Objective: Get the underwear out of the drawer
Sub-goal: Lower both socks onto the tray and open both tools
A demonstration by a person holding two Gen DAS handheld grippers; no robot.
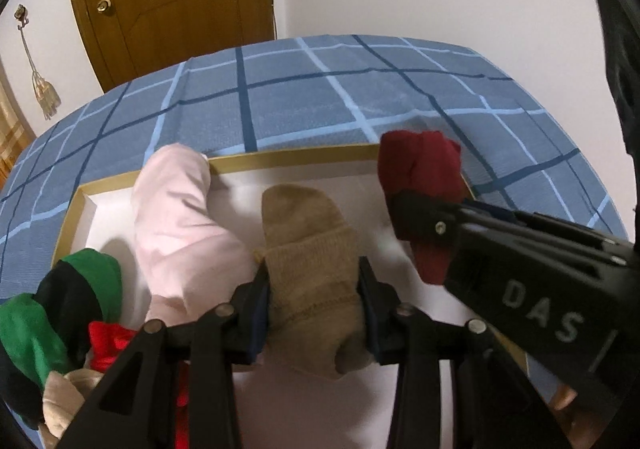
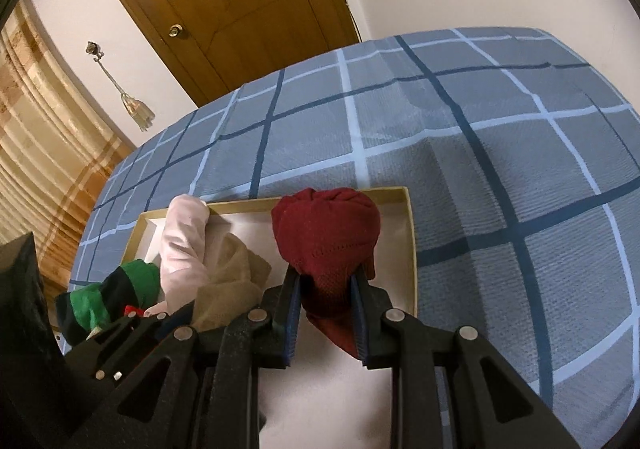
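My left gripper [image 1: 314,281] clamps 1 tan garment [image 1: 308,233]. My right gripper [image 2: 326,291] clamps 1 dark red garment [image 2: 328,233]. Both over the box [image 2: 412,249].

Bed [image 2: 500,177] with a blue-grey cover, checked in dark blue and pale blue lines, slightly creased. A shallow box-like drawer [image 2: 412,249] with a tan rim and white inside lies flat directly on the cover, near the close edge of the bed. In the left wrist view the same drawer [image 1: 288,157] has its far rim running across the checks. Rest of the cover is bare fabric. A wooden door and white wall stand behind the bed.
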